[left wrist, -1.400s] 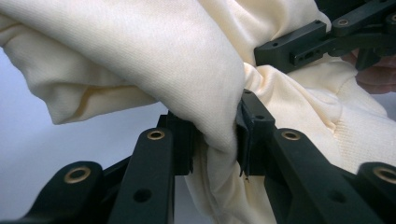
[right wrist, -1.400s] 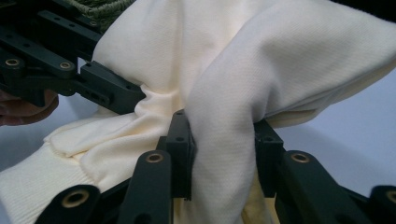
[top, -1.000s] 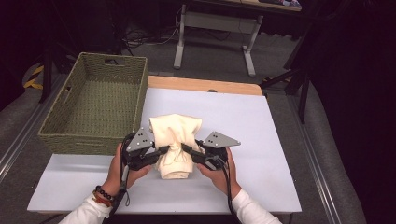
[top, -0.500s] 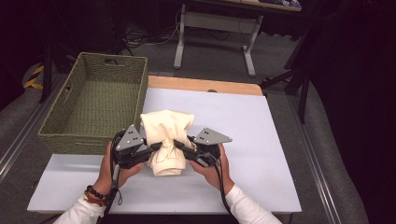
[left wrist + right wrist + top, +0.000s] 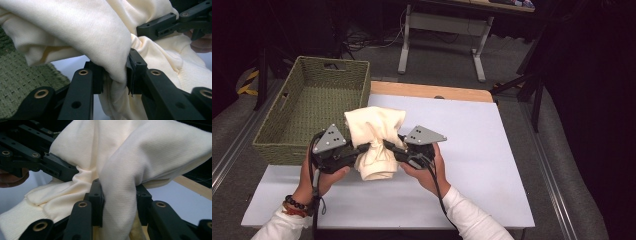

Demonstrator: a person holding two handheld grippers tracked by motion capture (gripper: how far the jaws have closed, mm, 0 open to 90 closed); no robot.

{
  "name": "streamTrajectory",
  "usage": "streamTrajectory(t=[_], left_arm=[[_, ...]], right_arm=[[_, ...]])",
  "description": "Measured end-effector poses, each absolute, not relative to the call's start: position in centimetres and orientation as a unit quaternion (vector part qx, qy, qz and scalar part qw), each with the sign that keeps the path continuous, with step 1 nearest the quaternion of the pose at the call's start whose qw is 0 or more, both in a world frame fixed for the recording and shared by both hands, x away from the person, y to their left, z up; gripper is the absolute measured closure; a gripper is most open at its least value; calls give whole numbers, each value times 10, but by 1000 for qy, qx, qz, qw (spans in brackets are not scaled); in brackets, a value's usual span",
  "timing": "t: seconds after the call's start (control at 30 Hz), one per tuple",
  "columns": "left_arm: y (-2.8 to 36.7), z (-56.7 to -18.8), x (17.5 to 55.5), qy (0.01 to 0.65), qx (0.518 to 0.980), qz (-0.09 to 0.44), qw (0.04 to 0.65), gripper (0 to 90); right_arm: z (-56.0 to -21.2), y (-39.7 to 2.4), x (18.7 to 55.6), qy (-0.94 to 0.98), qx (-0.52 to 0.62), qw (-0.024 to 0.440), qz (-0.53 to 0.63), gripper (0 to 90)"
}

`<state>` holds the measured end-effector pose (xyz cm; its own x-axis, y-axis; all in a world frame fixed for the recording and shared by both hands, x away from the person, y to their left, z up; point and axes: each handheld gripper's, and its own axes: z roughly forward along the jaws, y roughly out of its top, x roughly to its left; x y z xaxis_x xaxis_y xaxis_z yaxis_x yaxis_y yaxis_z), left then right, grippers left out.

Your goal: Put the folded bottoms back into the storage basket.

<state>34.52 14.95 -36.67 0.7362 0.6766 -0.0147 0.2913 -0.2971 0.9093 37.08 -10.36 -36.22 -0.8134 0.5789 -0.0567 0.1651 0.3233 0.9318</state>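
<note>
Grippers (image 5: pixel 377 150) on garment (image 5: pixel 374 130), basket (image 5: pixel 292 145) beside.

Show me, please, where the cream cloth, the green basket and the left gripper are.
cream cloth (image 5: pixel 374 127): high view, on its upper bunched part.
green basket (image 5: pixel 334 66): high view, on its far rim.
left gripper (image 5: pixel 115 77): left gripper view, between its jaws, clamped on cloth.

Pretty dark room overall. Grey carpet floor (image 5: pixel 512 70) runs all round the white table (image 5: pixel 492 150). Behind the table there's a desk (image 5: pixel 447 35) on pale metal legs, cables (image 5: pixel 362 40) beside it, black curtain (image 5: pixel 597 100) right of the table.
</note>
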Motion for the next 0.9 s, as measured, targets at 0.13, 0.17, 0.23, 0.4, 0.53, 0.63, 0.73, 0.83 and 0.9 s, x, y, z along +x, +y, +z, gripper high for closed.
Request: streamTrajectory(t=[0.13,0.17,0.23,0.4,0.53,0.63,0.73,0.83,0.9], left_arm=[[162,-358,350,317,780,192,504,709],[167,-355,353,320,778,190,506,709],[173,-351,355,324,777,189,506,709],[185,-340,362,330,775,196,502,709],[193,-333,370,336,774,199,498,709],[200,-330,377,342,774,199,495,709],[206,-327,382,341,776,207,489,709],[214,-324,388,344,777,206,486,709],[219,-324,393,350,775,208,483,709]], right_arm=[[-357,-95,376,789,235,189,535,669],[-355,-91,379,788,236,184,538,668],[-350,-84,384,786,236,178,543,669],[-341,-71,393,782,234,174,551,668],[-335,-61,405,781,237,163,555,667],[-333,-55,411,780,237,163,556,666],[-331,-46,419,778,241,160,558,666],[-330,-39,426,778,239,159,560,666],[-330,-34,430,778,237,159,560,666]])
